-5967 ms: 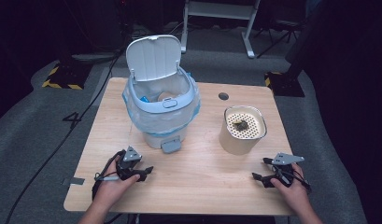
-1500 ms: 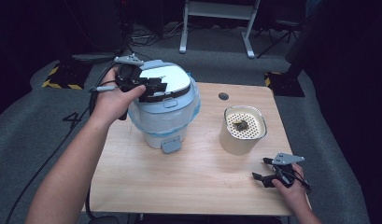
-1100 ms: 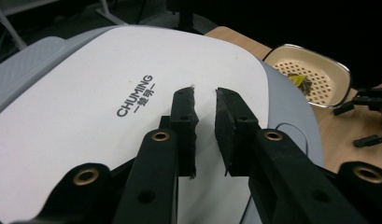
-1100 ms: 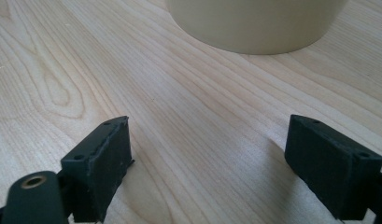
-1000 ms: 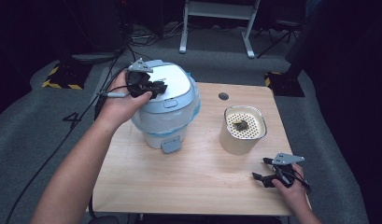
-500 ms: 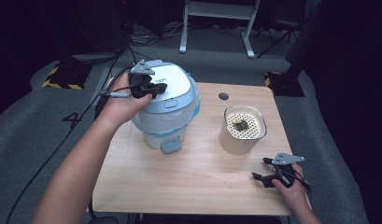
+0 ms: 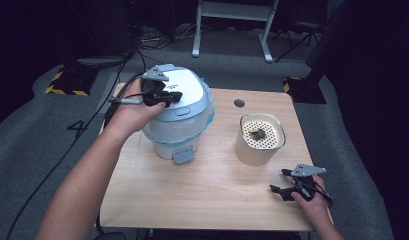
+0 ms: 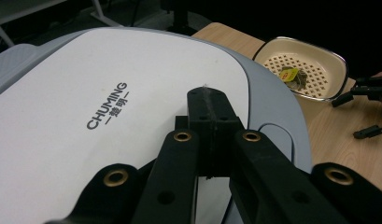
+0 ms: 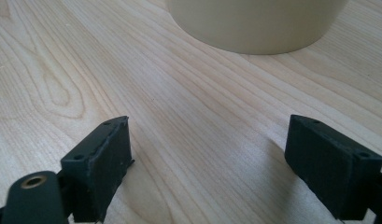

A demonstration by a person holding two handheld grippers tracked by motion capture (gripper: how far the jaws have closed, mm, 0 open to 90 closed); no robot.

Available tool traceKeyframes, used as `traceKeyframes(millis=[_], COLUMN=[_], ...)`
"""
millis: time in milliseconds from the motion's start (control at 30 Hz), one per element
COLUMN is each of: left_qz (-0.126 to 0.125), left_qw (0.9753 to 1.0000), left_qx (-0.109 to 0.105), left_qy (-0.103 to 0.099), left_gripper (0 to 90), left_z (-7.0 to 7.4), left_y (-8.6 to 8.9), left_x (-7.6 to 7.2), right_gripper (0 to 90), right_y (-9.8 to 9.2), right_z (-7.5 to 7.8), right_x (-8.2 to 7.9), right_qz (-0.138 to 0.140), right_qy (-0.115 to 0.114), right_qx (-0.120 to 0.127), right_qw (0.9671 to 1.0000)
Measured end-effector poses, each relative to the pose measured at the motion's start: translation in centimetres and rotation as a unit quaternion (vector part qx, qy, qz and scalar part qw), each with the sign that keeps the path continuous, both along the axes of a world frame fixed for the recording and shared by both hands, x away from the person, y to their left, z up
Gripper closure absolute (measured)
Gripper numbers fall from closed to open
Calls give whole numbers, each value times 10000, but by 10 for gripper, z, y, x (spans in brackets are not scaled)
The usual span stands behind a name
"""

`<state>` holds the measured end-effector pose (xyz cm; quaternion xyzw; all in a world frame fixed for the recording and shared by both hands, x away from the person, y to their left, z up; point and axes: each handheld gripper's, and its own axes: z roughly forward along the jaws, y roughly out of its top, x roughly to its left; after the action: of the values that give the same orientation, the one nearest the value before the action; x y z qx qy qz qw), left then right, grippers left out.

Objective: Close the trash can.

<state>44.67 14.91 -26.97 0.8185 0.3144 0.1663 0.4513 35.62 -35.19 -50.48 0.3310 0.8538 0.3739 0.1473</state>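
A white and pale blue cooker (image 7: pixel 179 125) stands left of the table's middle with its lid (image 8: pixel 86 107) down; the lid reads CHUMING. My left gripper (image 7: pixel 173 96) rests on top of the lid, jaws shut with nothing between them (image 8: pixel 208 95). A cream pot (image 7: pixel 259 137) with a perforated insert and a dark clump inside stands to the cooker's right. Near the front right edge, my right gripper (image 7: pixel 281 181) lies open on the wood (image 9: pixel 207 140), facing the cream pot's wall (image 9: pixel 254 23), empty.
A grey tab (image 7: pixel 183 155) sticks out at the cooker's base toward me. A small dark hole (image 7: pixel 239 103) sits in the wooden table (image 7: pixel 207 200) behind the pot. Cables trail off the left side. The other gripper (image 8: pixel 366 107) shows far right beyond the pot (image 8: pixel 300 70).
Six seconds ago the lid stood open and my left gripper lay on the table. It has since brought the lid down and shifted slightly forward on it. The right gripper has not moved.
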Motion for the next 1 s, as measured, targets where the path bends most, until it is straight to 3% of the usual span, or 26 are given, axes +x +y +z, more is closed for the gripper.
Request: traceKeyframes(millis=[100,133,167,267,367,567,733,1000], left_qz=[83,75,61,-28,-216,-558,-813,-923], left_qw=[9995,9994,9989,9960,9940,9925,9892,9886], left_qx=[-6,-102,-327,-704,-832,-782,-799,-785], left_qy=[-296,-335,-328,-554,-676,-753,-919,-897], left_gripper=[579,539,522,407,383,380,372,376], left_z=[-3,-3,-3,2,9,16,15,7], left_y=[-1,-1,-1,1,3,3,3,5], left_x=[0,-1,-3,-10,-21,-45,-67,-93], right_gripper=[149,149,149,149,149,149,149,149], right_y=[0,0,0,0,0,0,0,0], right_z=[0,0,0,0,0,0,0,0], right_x=[0,0,0,0,0,0,0,0], right_qz=[-2,-2,0,0,0,1,-1,-3], right_qy=[1,1,3,0,0,2,0,-1], right_qx=[1,1,3,0,0,3,0,0], right_qw=[10000,10000,10000,10000,10000,10000,10000,10000])
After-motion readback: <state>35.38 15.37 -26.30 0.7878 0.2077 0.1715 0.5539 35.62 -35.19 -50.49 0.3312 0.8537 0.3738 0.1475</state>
